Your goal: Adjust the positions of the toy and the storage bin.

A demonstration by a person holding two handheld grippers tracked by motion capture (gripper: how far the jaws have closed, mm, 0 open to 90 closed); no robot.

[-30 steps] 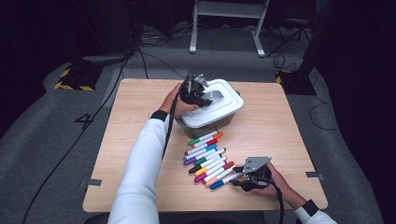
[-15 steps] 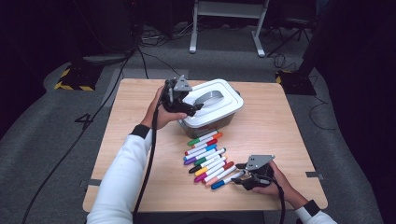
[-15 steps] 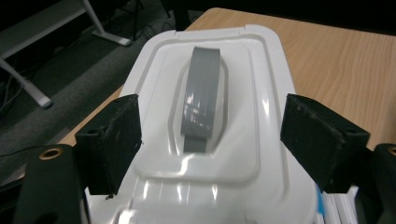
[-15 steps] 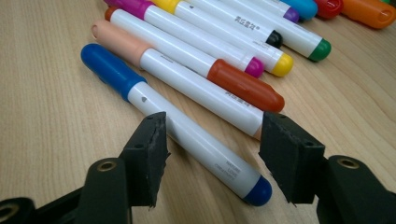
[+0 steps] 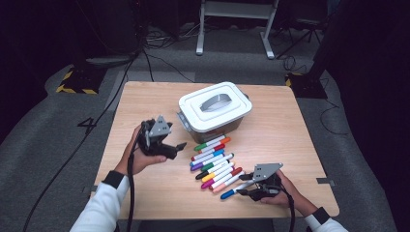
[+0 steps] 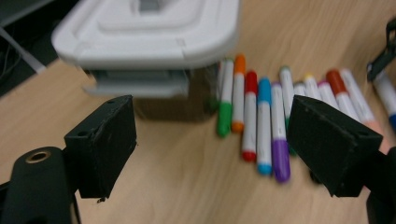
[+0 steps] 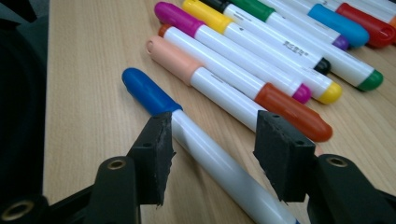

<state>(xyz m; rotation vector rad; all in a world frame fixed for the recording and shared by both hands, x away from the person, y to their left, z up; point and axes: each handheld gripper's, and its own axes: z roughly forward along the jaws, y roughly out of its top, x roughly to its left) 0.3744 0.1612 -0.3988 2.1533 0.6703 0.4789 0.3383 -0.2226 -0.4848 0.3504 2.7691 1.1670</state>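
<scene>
A white lidded box (image 5: 215,108) with a grey handle stands at the back middle of the wooden table (image 5: 145,101). A row of several coloured markers (image 5: 212,162) lies in front of it. My left gripper (image 5: 175,148) hovers left of the markers, pointing at them. Its jaws have just been opening and hold nothing; between them I see the box (image 6: 149,32) and markers (image 6: 264,126). My right gripper (image 5: 244,186) rests at the front right. Its jaws have just been closing around the blue-capped marker (image 7: 149,95), which lies between the pads (image 7: 156,149) with a gap on one side.
Cables, a yellow-black striped block (image 5: 75,82) and a white stand's legs (image 5: 232,29) lie on the dark floor beyond the table. The table's left half and far right corner show bare wood.
My left gripper has come off the box lid and swung left and toward the front, with its jaws now apart. The right hand has stayed by the blue marker.
</scene>
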